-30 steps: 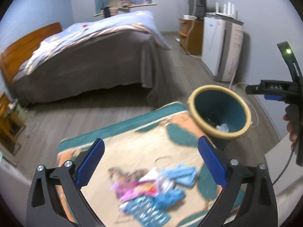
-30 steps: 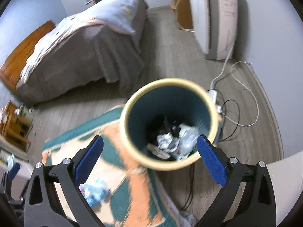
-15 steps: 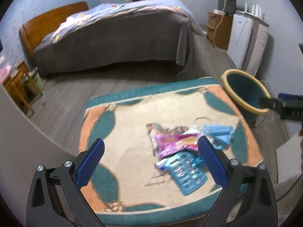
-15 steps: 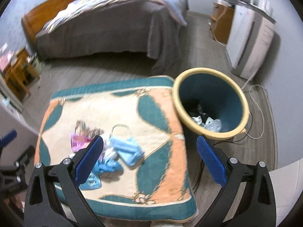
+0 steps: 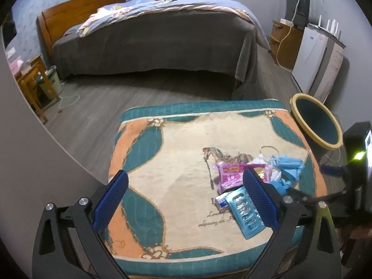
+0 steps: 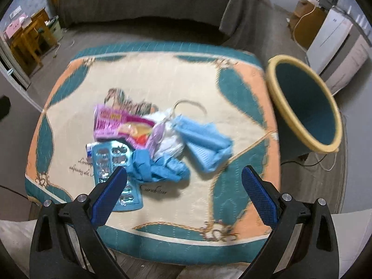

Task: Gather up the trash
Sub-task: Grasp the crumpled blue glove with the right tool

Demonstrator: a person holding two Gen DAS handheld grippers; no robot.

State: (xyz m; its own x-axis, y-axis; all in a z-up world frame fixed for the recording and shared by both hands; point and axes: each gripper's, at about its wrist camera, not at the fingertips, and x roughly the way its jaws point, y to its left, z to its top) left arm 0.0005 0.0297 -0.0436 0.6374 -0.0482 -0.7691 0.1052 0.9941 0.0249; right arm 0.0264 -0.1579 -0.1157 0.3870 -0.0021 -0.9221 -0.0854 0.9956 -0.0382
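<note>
While both grippers' fingers gape wide and empty, only the right view shows the blue glove (image 6: 160, 166) beside the blister pack (image 6: 109, 155).

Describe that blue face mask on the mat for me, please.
The mask is light blue, pleated, of soft thin fabric, crumpled and partly folded rather than flat. It lies on the mat at the right edge of the trash pile, on the side nearest the bin. A thin loop, seemingly its ear strap, curls out behind it. Neither tool touches it.
</note>
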